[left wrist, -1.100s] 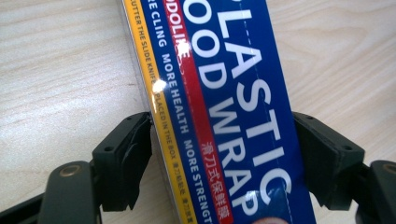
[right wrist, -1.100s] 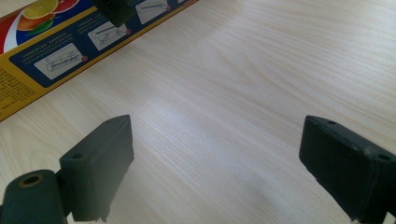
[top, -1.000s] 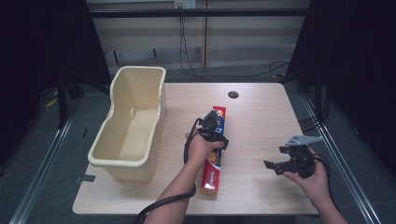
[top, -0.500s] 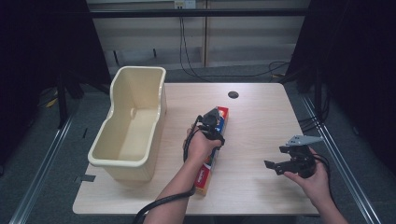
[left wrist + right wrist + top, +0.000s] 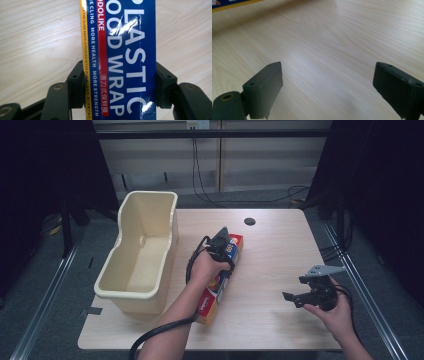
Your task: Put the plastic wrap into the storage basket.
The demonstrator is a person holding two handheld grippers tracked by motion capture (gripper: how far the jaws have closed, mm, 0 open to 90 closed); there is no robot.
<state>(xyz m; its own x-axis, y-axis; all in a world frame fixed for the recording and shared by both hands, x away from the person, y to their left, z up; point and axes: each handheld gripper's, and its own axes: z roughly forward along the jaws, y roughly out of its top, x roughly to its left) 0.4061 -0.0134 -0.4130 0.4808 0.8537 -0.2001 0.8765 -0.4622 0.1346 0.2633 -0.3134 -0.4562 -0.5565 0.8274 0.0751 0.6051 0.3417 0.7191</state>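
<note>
My left tongs [image 5: 223, 241] have just been closing, and now both pads press the sides of the plastic wrap box [image 5: 220, 282], which runs through the centre of the high view, its lower end near the tabletop's [image 5: 280, 255] front edge. In the left gripper view the blue box [image 5: 125, 57] is clamped between the black jaws. My right tongs [image 5: 300, 296] sit at lower right, jaws spread wide, nothing between them. Cream bin [image 5: 142, 255] stands at the left.
</note>
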